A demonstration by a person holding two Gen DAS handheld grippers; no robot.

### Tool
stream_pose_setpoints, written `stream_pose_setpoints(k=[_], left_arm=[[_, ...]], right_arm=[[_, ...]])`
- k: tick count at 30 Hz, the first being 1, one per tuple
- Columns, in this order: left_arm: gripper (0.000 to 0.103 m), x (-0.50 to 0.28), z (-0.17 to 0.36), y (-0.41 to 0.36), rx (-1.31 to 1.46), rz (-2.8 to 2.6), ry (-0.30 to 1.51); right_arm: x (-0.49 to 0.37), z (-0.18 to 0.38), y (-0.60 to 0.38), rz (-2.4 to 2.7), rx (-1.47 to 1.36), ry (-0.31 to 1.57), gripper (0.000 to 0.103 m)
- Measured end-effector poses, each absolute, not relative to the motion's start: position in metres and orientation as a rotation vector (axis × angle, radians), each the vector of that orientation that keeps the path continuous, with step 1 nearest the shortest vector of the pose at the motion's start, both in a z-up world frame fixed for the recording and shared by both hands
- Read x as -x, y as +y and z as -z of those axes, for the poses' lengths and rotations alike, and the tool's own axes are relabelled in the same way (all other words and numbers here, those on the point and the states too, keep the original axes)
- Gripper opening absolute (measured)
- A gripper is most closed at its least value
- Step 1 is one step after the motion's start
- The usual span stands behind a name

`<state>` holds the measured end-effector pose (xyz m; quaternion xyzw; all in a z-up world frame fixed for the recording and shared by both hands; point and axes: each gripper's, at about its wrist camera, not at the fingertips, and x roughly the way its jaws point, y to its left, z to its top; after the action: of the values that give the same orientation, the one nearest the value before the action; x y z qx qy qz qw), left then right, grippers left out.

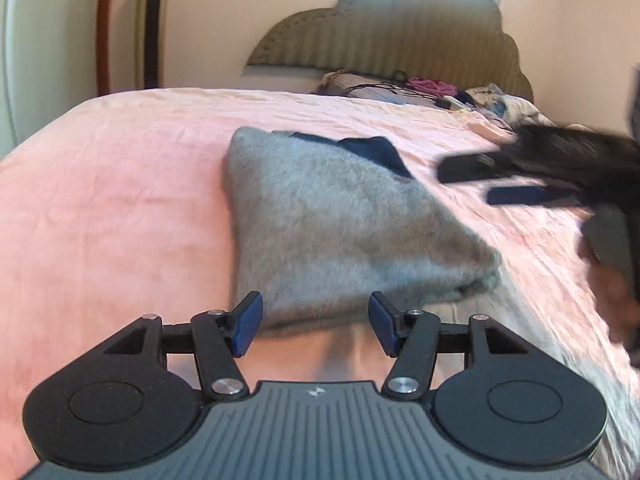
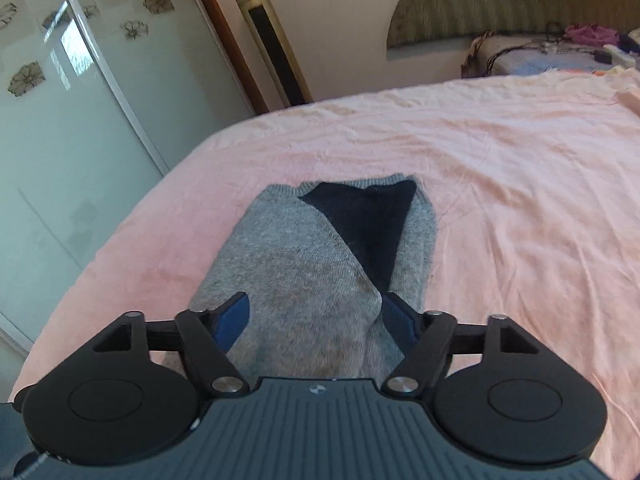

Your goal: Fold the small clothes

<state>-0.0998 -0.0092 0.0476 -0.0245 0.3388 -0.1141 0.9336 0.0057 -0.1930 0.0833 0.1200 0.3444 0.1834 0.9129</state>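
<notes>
**Fold Slip Risk After Release**

On the pink bed (image 2: 520,168), the folded grey sweater (image 2: 296,280) lies flat. Your left tool (image 1: 316,326) and right tool (image 2: 316,320) both stand open, gripping nothing. Withdraw carefully: a pad snagging the knit would likely drag the fold apart. The sweater's near edge is hidden under the right tool.

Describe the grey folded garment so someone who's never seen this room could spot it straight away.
Find the bed with the pink sheet. The grey sweater lies folded near its middle, well away from the clutter of small items by the headboard. It is the only fuzzy grey knit, with dark navy lining showing at its far end.
</notes>
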Motion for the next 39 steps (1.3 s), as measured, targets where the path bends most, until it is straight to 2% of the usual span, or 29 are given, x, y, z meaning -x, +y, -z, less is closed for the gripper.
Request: stream_pose_setpoints(k=[1, 4, 8, 9, 13, 17, 39], left_arm=[[0.059, 0.105, -0.045, -0.011, 0.047, 0.216, 0.701], [0.067, 0.104, -0.033, -0.015, 0.034, 0.175, 0.732], [0.089, 0.104, -0.025, -0.023, -0.013, 0.121, 0.712], [0.090, 0.103, -0.024, -0.024, -0.027, 0.119, 0.711], [0.097, 0.105, -0.024, -0.023, -0.028, 0.108, 0.718], [0.102, 0.105, -0.022, -0.025, -0.036, 0.097, 0.729], [0.103, 0.101, -0.020, -0.028, -0.042, 0.088, 0.733]], right_arm=[[0.014, -0.081, -0.195, -0.356, -0.234, 0.688, 0.097], [0.049, -0.065, -0.196, -0.274, -0.185, 0.711, 0.097], [0.063, -0.034, -0.190, -0.141, -0.141, 0.796, 0.098], [0.067, -0.032, -0.186, -0.122, -0.113, 0.764, 0.103], [0.071, -0.016, -0.162, -0.037, 0.038, 0.733, 0.103], [0.075, -0.016, -0.166, -0.028, 0.019, 0.731, 0.103], [0.075, -0.017, -0.164, -0.026, 0.022, 0.729, 0.103]])
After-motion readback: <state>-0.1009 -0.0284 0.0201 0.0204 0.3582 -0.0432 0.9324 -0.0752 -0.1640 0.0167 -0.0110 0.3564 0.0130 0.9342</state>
